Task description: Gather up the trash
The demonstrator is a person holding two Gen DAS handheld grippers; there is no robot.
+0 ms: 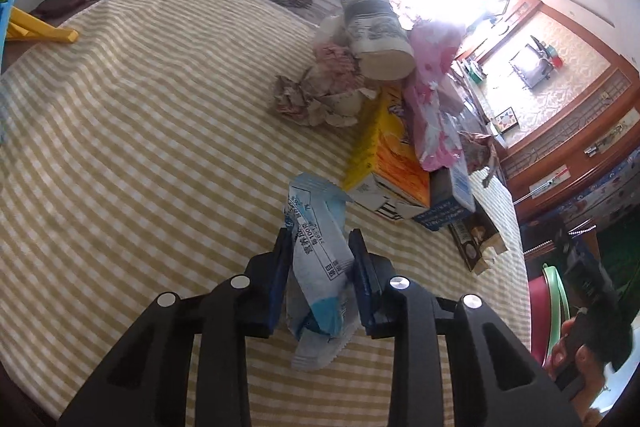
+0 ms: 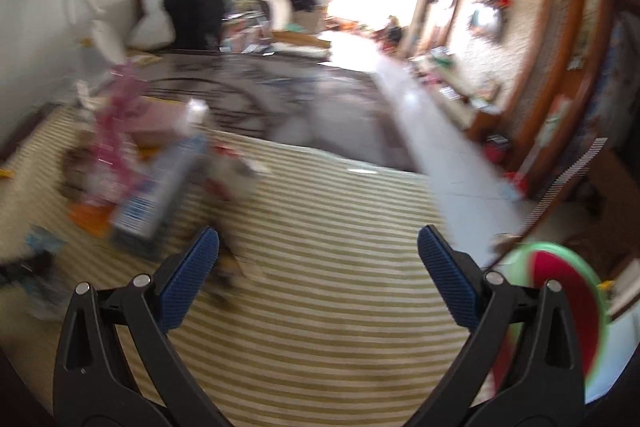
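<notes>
A crumpled white and light-blue plastic wrapper (image 1: 316,227) lies on the beige checked cloth (image 1: 140,147). My left gripper (image 1: 320,247) is shut on it, and both blue pads press its sides. Beyond it sits a heap of trash: crumpled paper (image 1: 316,95), an orange and yellow carton (image 1: 384,163), a pink plastic bag (image 1: 432,99) and a blue box (image 1: 444,211). The right wrist view is blurred. There my right gripper (image 2: 318,239) stands open over the striped cloth (image 2: 320,307), with nothing between its fingers. The blue and white box (image 2: 160,187) and the pink bag (image 2: 116,123) lie to its left.
A printed paper cylinder (image 1: 376,23) lies tipped on the heap, and a small brown packet (image 1: 476,243) sits near the cloth's right edge. A red seat with a green rim (image 2: 560,287) stands past that edge. A person's head (image 1: 588,359) shows at lower right. A yellow frame (image 1: 40,31) rests far left.
</notes>
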